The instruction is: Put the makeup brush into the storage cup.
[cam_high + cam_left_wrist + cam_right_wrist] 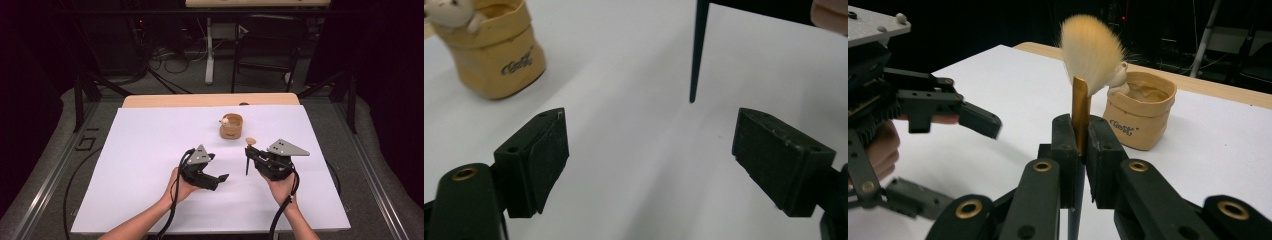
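Observation:
A makeup brush stands upright with cream bristles (1091, 52) on top and a gold ferrule (1079, 112). My right gripper (1079, 145) is shut on that ferrule. From the high view the right gripper (249, 154) holds the brush (248, 150) right of centre, and its dark handle points down at the white board. A tan pouch-shaped holder (231, 126) with a small white figure on its rim stands just beyond. My left gripper (218, 169) is open and holds nothing, to the left of the brush. Its view shows the handle tip (698, 55) ahead of its pads (544, 160).
The white board (150, 150) covers a wooden table (165, 100). A dark chair (270, 40), a table leg and floor cables lie beyond the far edge. Black frame posts (78, 97) stand at both sides. The person's forearms enter from the bottom.

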Available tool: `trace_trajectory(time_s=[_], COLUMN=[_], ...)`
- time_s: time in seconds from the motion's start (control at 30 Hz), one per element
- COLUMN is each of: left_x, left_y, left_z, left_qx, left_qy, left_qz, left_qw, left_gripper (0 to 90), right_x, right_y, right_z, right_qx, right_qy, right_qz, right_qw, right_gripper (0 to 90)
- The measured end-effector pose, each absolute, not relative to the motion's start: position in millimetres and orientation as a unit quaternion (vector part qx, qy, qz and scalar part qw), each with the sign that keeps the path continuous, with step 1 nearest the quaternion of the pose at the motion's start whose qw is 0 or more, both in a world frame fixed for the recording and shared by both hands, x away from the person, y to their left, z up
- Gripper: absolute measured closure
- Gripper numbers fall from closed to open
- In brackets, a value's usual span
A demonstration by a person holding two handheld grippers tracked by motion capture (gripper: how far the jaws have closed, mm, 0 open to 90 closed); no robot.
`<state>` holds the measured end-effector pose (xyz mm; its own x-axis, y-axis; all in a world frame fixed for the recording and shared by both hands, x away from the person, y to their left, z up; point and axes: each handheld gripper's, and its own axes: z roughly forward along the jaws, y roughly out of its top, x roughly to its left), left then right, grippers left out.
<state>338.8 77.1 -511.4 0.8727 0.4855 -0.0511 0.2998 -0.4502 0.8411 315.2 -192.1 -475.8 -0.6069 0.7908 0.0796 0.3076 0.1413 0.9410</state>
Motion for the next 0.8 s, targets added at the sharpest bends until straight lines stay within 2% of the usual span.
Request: trace_trajectory(time_s=[0.37, 0.8], left_x=[333, 324], left_y=[123, 169], left_z=[-516, -531], left_qx=[0.834, 0.813], left_qy=[0.27, 0.312], left_qz=[0.111, 0.129], left_qw=[0.468, 0.475], left_gripper=[1.5, 0.0], right_x=[314, 312], right_y=[-192, -196], right_z=[-476, -475], right_qx=[0.379, 0.38], right_qy=[0.726, 0.725], right_qz=[0.527, 0.526], right_qw=[0.226, 0.231], right_gripper=[83.9, 84.0])
